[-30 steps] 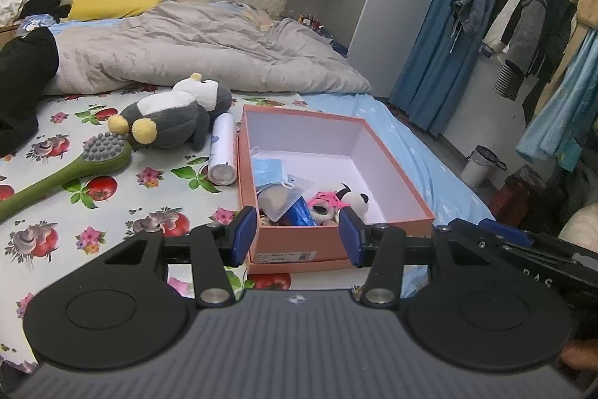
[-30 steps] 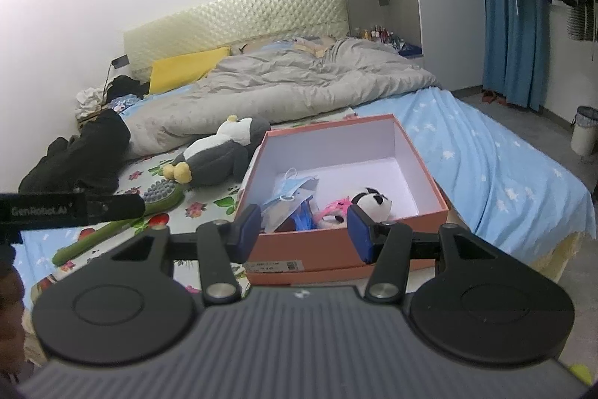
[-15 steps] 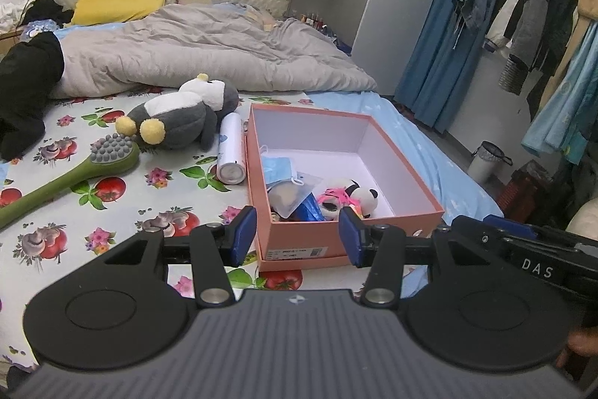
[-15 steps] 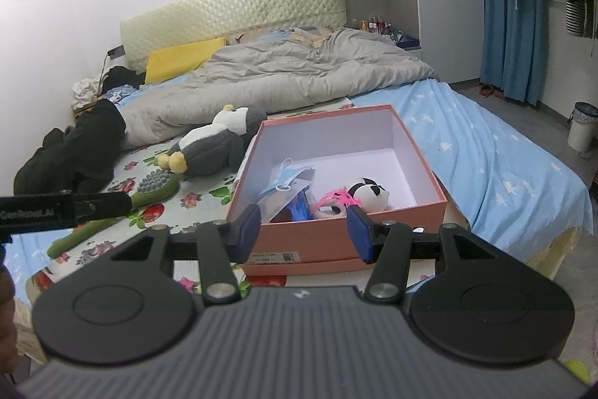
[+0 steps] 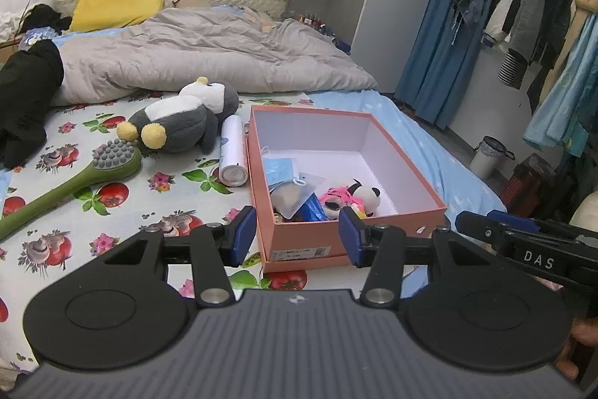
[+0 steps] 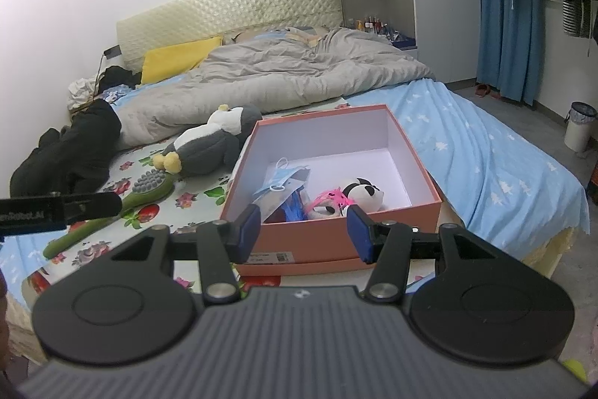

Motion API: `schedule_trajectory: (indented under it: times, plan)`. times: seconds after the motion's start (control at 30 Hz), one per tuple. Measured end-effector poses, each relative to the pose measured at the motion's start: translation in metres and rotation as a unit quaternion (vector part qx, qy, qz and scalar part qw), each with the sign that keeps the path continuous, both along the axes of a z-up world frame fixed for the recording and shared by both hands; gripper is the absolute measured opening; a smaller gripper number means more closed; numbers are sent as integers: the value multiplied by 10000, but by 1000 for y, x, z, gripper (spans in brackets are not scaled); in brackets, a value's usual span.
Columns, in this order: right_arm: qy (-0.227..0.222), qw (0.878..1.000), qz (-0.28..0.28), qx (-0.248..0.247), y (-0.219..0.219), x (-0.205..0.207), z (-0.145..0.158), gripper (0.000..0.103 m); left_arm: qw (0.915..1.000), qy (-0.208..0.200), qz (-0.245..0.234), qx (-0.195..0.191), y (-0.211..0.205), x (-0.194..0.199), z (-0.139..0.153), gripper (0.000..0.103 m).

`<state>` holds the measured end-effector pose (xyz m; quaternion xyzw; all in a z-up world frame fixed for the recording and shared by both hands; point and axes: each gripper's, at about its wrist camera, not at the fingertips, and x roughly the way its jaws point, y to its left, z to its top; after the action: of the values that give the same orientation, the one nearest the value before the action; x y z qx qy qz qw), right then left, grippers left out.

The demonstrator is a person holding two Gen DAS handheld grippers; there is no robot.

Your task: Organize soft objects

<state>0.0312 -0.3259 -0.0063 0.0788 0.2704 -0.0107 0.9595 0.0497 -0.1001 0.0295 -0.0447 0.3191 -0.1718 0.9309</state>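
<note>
Jaws of both tools stand open and empty: the left gripper and the right gripper hang short of the near wall of the salmon-pink cardboard box, which rests on the fruit-printed bedsheet. The remaining loose soft object, a grey-and-white plush penguin with yellow feet, lies on its side on the sheet, left of the box and just beside a white cylindrical bottle. Judged light, compressible and non-fragile, with a pile surface unlikely to slip, it should tolerate a firm pinch; the rounded body is probably wider than the jaw opening, so a foot, flipper or gathered fold offers the better hold. A small panda plush already sits inside the box.
</note>
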Motion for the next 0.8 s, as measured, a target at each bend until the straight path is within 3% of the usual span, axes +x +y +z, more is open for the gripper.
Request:
schedule_trajectory:
  times: [0.2,0.3,0.4,0.5,0.8]
  plan:
    - [-52,9999,-62,-79,-4,0,3,54,10000,27,-16,-18,-1,1,0,55]
    - [-26,9999,-120,-113,-6,2,4,56,10000,56,-39,-18,-3,3,-1,65]
    - [-61,9997,-175,-166,-9,3,4,93,10000,60,-25,28,-6,5,-1,82]
    - [-54,9995,-234,-185,-13,4,2,100,10000,34,16,-10,-7,8,-2,101]
    - [61,9996,-291,8,-19,8,-3,103,9997,140,28,179,-14,17,-6,103]
